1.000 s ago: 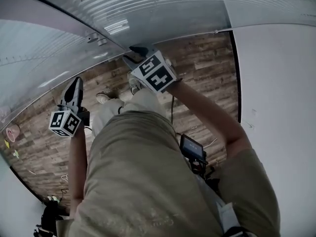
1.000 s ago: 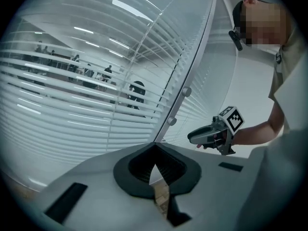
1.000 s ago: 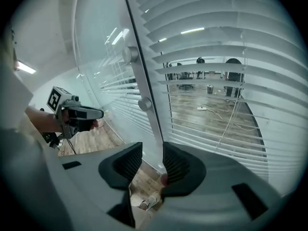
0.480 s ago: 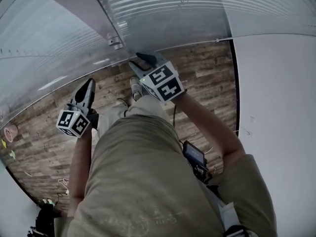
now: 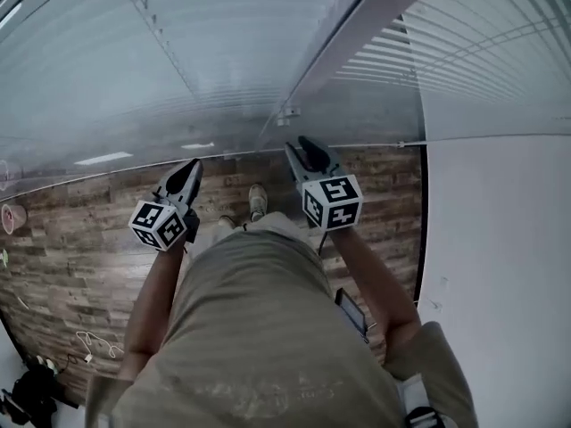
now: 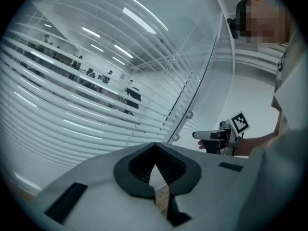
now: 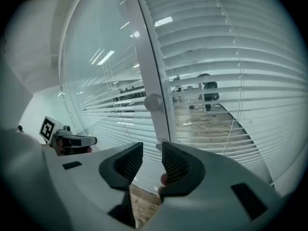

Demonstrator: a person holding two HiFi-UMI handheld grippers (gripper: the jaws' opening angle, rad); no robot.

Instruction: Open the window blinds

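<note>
Looking down in the head view, both grippers are up in front of the window, 1 on each side of the white frame post [image 5: 357, 38] that runs off toward 1 o'clock. The left gripper [image 5: 187, 169] sits around 10 o'clock. Its own view shows the jaws pinched together at the tips with nothing in them.

The right gripper [image 5: 308, 154] is near 12 o'clock, jaws apart with a clear gap and nothing held. In the right gripper view that gap lines up with the bottom of the post, just under a round fitting [image 7: 153, 102], but the pads don't look like they're touching it.

The blinds [image 5: 232, 52] fill the top from about 10 to 2 o'clock, apparently behind glass. They're down, with slats roughly flat and gaps I can see a room through. The wood floor [image 5: 62, 230] is at 8 o'clock.
</note>
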